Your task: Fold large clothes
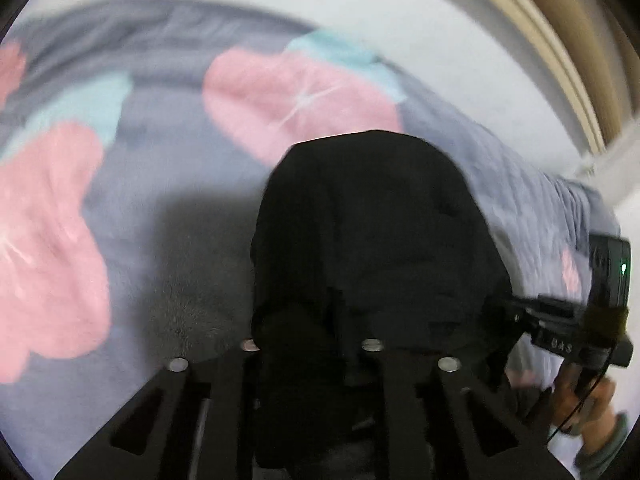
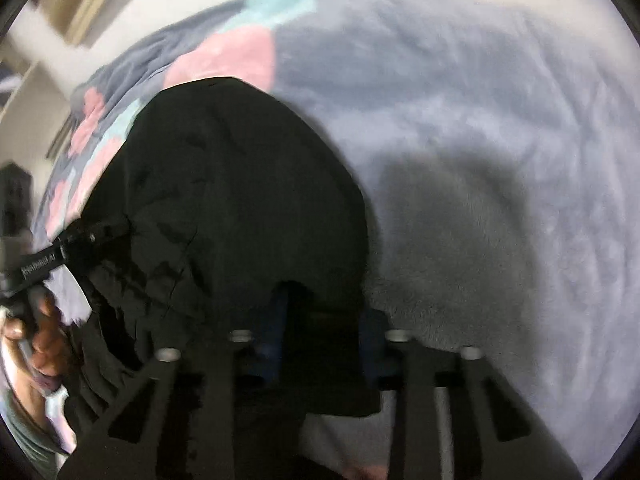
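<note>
A black garment [image 1: 372, 240] hangs bunched in front of me above a grey fleece blanket [image 1: 180, 168] with pink and teal patches. My left gripper [image 1: 312, 344] is shut on the garment's edge, and the cloth hides its fingertips. My right gripper [image 2: 320, 336] is shut on another part of the same garment [image 2: 232, 184]; its blue fingers [image 2: 276, 320] show beside the cloth. Each gripper shows at the edge of the other's view, the right one [image 1: 576, 320] and the left one [image 2: 52, 256], with the cloth stretched between them.
The blanket [image 2: 480, 120] covers a bed and spreads out below and beyond the garment. A white wall [image 1: 460, 20] and a beige frame [image 1: 560, 40] lie behind the bed. A hand [image 2: 44, 332] holds the left gripper's handle.
</note>
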The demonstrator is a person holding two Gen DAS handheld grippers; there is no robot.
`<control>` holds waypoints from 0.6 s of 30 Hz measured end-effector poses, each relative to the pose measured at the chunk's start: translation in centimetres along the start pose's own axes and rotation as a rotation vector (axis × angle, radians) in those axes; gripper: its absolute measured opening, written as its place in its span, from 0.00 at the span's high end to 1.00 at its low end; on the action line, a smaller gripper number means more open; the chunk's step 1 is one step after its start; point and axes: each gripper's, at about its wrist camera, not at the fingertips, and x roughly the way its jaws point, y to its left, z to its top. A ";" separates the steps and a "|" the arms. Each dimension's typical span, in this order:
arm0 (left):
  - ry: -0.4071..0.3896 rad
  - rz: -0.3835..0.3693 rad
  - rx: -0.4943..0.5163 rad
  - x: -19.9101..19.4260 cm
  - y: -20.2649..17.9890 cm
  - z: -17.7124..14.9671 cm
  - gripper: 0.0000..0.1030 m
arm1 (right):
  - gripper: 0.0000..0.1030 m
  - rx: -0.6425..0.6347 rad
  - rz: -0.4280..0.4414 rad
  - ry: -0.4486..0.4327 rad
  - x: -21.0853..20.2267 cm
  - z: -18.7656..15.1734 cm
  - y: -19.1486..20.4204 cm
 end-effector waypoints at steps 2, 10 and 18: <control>-0.043 -0.003 0.049 -2.6 -1.3 -0.6 0.87 | 0.83 -0.047 -0.035 -0.046 -1.9 -0.5 1.0; -0.252 -0.045 0.283 -18.3 -7.6 -8.4 0.86 | 0.85 -0.158 -0.089 -0.334 -16.9 -8.3 5.7; -0.148 0.061 0.334 -24.8 -8.3 -23.8 0.68 | 0.86 -0.234 -0.212 -0.460 -24.7 -24.5 11.8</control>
